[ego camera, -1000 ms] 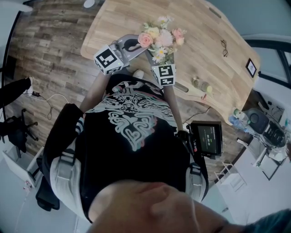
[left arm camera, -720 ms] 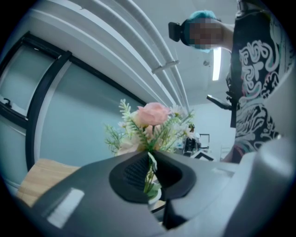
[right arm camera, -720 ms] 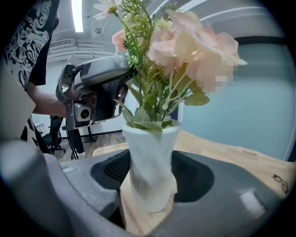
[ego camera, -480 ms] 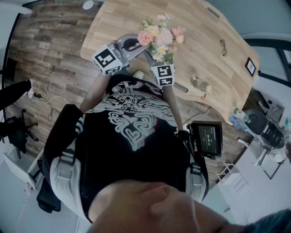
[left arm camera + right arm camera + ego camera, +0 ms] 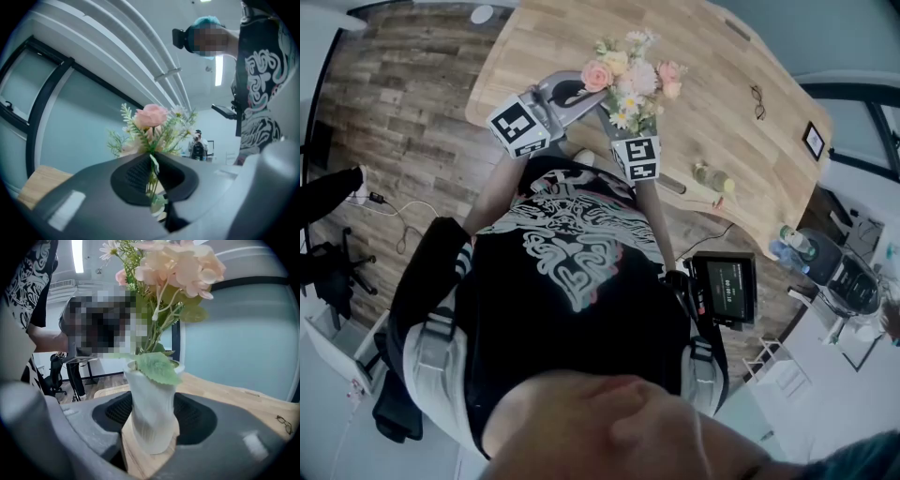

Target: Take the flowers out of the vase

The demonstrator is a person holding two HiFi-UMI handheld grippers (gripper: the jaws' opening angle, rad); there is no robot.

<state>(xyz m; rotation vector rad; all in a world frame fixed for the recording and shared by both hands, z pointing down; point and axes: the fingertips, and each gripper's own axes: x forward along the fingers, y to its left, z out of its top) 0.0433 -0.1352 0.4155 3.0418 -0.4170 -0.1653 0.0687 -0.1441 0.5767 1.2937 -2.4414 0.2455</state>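
Observation:
A bunch of pink and white flowers [image 5: 630,77] stands over the near edge of the wooden table [image 5: 722,103]. My left gripper [image 5: 592,101] comes in from the left and is shut on the thin green stems [image 5: 151,180], with a pink rose [image 5: 151,116] just above its jaws. My right gripper [image 5: 152,427] is shut on the white ribbed vase [image 5: 151,411], whose base rests on the table. The stems still enter the vase mouth, partly hidden by a green leaf [image 5: 157,367]. In the head view the blooms hide the vase.
Glasses [image 5: 760,98], a small bottle [image 5: 712,175] and a dark picture frame [image 5: 814,141] lie on the table to the right. A screen on a stand [image 5: 727,286] is beside the person. Wood flooring and a cable lie to the left.
The left gripper and the flowers have crept slightly left and toward the far side of the table. The right gripper and vase have stayed put.

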